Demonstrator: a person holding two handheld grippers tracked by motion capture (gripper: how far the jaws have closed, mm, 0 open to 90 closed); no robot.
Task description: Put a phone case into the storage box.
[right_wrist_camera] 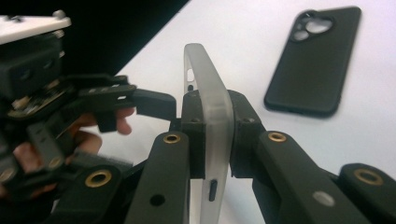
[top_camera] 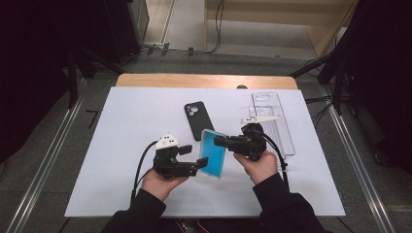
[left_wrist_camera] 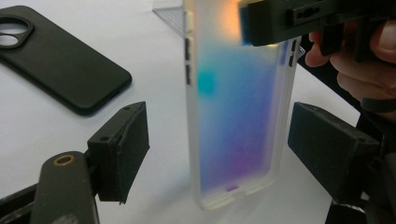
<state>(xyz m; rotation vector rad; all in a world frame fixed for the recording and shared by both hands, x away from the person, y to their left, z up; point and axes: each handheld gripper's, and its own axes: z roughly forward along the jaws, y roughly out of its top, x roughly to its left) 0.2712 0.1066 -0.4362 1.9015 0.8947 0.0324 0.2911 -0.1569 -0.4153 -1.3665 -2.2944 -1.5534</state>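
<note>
While R fingers (right_wrist_camera: 215, 135) pinch frosted case (right_wrist_camera: 210, 107), L fingers (left_wrist_camera: 233, 149) spread, flanking it.

Black tools (top_camera: 206, 162), brass screws, white plates, dark sleeves (top_camera: 286, 208)

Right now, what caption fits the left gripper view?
Frosted phone case stands between open left jaws, clamped above by the right gripper.

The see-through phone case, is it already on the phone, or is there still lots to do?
Not on yet. Done so far: the translucent case is lifted off the table, clamped at its edge by the right gripper. In hand: the left gripper has its jaws open on either side of the case, not pressing it. Left: the black phone lies apart on the white table; fitting the case probably comes next.
</note>
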